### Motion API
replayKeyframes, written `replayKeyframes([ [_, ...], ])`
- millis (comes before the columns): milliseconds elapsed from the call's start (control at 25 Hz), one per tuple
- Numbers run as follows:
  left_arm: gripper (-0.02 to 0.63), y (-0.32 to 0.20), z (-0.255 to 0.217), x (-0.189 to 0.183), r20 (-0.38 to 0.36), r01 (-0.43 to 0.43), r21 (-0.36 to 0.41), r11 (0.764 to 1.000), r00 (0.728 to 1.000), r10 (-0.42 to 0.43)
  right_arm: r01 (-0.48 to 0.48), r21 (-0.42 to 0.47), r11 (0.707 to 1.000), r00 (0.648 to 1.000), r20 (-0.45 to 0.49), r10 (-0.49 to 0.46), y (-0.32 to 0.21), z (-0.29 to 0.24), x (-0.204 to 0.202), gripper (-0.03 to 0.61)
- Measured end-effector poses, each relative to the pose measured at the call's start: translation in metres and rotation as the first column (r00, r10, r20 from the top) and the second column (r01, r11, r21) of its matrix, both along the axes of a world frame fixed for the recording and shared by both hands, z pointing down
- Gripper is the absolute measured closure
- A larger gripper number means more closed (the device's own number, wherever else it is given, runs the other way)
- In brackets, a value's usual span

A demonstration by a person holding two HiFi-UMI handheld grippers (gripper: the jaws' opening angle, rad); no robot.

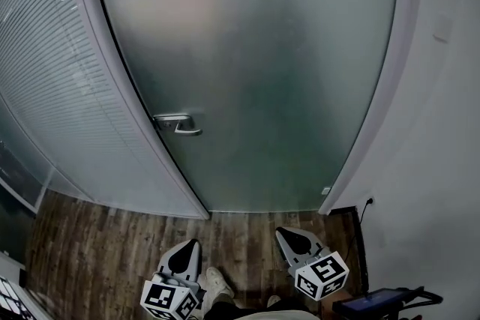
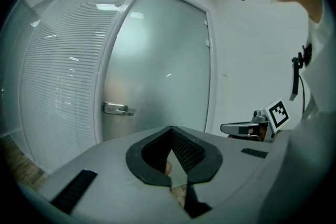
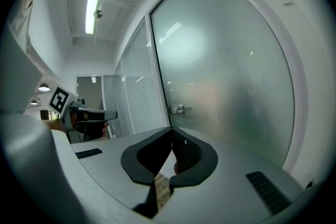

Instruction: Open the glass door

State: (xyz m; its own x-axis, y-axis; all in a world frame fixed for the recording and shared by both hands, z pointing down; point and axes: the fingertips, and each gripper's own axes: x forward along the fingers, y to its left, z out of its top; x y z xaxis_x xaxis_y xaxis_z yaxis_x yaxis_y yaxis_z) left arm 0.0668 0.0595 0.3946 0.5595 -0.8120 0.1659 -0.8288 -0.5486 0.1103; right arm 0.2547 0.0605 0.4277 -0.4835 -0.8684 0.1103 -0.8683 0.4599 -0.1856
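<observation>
The frosted glass door [image 1: 262, 71] stands closed in its pale frame, with a metal lever handle [image 1: 178, 124] on its left edge. Both grippers hang low near the floor, well short of the door. My left gripper [image 1: 195, 242] is shut with nothing in it. My right gripper [image 1: 281, 231] is shut and empty too. In the left gripper view the closed jaws of the left gripper [image 2: 171, 128] point at the door [image 2: 157, 71], the handle [image 2: 117, 109] up to their left. In the right gripper view the right gripper [image 3: 171, 128] faces the door [image 3: 226, 71], the handle [image 3: 177, 109] just above it.
A glass partition with blinds [image 1: 52, 86] runs along the left of the door. A white wall [image 1: 442, 124] with a switch [image 1: 442, 28] and a low socket [image 1: 370, 200] stands on the right. Wooden floor [image 1: 97, 251] lies below, with a black device [image 1: 375, 302] at bottom right.
</observation>
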Motion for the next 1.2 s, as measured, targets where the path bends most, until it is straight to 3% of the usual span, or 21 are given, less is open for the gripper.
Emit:
replayKeyframes([
  [280, 0.615, -0.118, -0.023, -0.031, -0.015, -0.052, 0.045, 0.998, 0.998, 0.053, -0.064, -0.014, 0.998, 0.997, -0.049, 0.064, -0.091, -0.017, -0.02, 0.577],
  [560, 0.615, -0.229, -0.027, -0.086, -0.053, -0.087, 0.009, 0.996, 0.995, 0.087, -0.086, -0.037, 0.996, 0.992, -0.091, 0.082, -0.197, -0.037, -0.08, 0.577],
  [920, 0.614, -0.323, 0.007, -0.161, -0.089, -0.099, -0.007, 0.995, 0.991, 0.098, -0.099, -0.028, 0.995, 0.99, -0.108, 0.096, -0.291, -0.017, -0.151, 0.577],
  [1200, 0.615, -0.36, 0.011, -0.178, -0.122, -0.095, -0.05, 0.994, 0.988, 0.089, -0.056, -0.079, 0.995, 0.986, -0.162, 0.043, -0.334, -0.021, -0.174, 0.575],
])
